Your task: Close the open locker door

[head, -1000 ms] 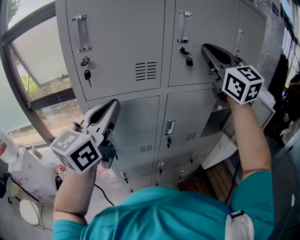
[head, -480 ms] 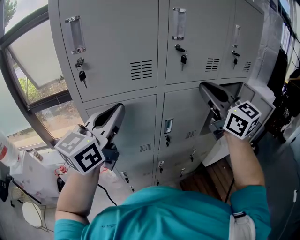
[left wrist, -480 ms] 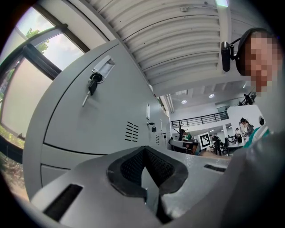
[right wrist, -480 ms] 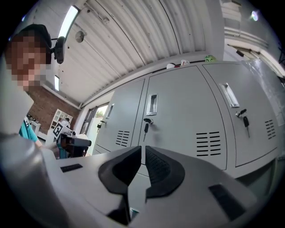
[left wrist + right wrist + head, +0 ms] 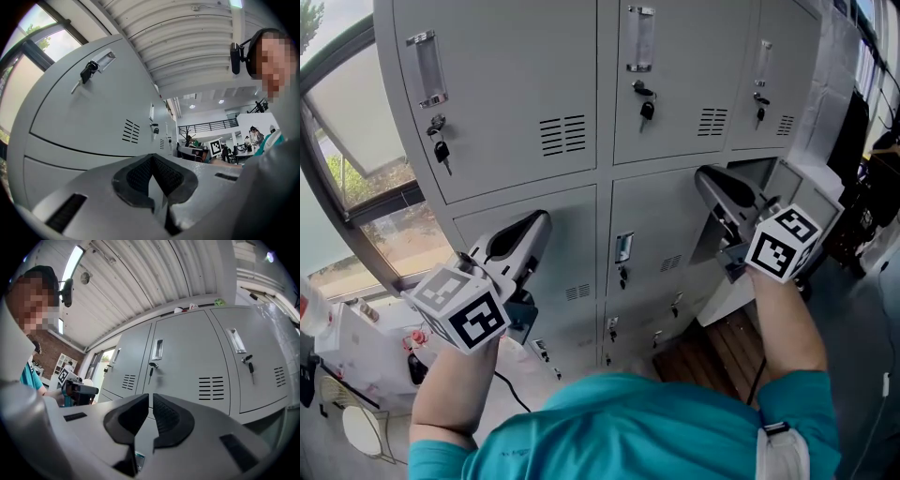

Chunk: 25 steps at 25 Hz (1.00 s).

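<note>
At the left gripper [image 5: 151, 161], the jaws are seen fully closed, pad against pad, with nothing held. At the right gripper [image 5: 150, 397], the jaws are held a narrow slit apart, and nothing is found between them. Both grippers are tilted slightly upward towards the grey locker bank [image 5: 516, 112].

The open locker door [image 5: 816, 192] is located in the middle row at the right end of the bank. It is swung outward just beside the right gripper, with the dark compartment behind that gripper's nose. Contact between gripper and door cannot be confirmed.

Risks are judged as follows. The right jaws are aimed at the closed upper doors, not at the open panel, so any push would be delivered by the gripper's body. A glancing push of that kind could slip off the door's edge. A hard swing could make the door rebound unlatched. The keys [image 5: 442, 150] hanging from the locks could be snagged by a careless sweep. The idle left gripper is held near a closed door and could be knocked against it.

Against the earliest frame, the right gripper is found lowered from the upper-row locks to the open compartment, with its marker cube rolled. The left gripper is found little changed.
</note>
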Available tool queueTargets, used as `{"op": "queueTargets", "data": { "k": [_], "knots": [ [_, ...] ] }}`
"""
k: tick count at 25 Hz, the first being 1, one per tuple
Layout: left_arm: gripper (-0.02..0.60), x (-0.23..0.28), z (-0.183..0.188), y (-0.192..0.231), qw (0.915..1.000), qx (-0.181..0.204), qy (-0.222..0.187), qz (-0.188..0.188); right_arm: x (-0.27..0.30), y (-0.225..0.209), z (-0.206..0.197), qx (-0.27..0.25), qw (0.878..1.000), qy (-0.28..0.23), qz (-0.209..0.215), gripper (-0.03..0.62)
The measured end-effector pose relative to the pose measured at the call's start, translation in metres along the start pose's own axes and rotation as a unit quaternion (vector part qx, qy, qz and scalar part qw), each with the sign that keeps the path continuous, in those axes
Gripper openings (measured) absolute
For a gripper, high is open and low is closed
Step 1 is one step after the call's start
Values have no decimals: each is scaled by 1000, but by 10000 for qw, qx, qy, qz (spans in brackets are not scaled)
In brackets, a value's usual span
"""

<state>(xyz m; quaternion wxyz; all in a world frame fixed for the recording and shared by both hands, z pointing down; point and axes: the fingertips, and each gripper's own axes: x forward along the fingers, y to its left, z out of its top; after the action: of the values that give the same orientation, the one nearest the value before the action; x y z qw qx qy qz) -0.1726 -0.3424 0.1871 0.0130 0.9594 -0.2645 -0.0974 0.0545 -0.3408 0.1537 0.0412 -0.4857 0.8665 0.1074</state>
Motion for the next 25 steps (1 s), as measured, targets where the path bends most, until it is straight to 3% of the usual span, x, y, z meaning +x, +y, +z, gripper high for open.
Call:
{"op": "queueTargets", "data": {
  "k": [9,18,25],
  "knots": [
    [3,73,-42,-61,9993,-194,241,-207,-75,-62,-25,255,9997,11,-61,25],
    [3,206,-121,-196,9975,-129,481,-499,-219,-167,-76,351,9993,92,-105,25],
    [3,295,-201,-285,9918,-501,759,-893,-347,-239,-113,676,9975,-42,194,23]
  ]
}}
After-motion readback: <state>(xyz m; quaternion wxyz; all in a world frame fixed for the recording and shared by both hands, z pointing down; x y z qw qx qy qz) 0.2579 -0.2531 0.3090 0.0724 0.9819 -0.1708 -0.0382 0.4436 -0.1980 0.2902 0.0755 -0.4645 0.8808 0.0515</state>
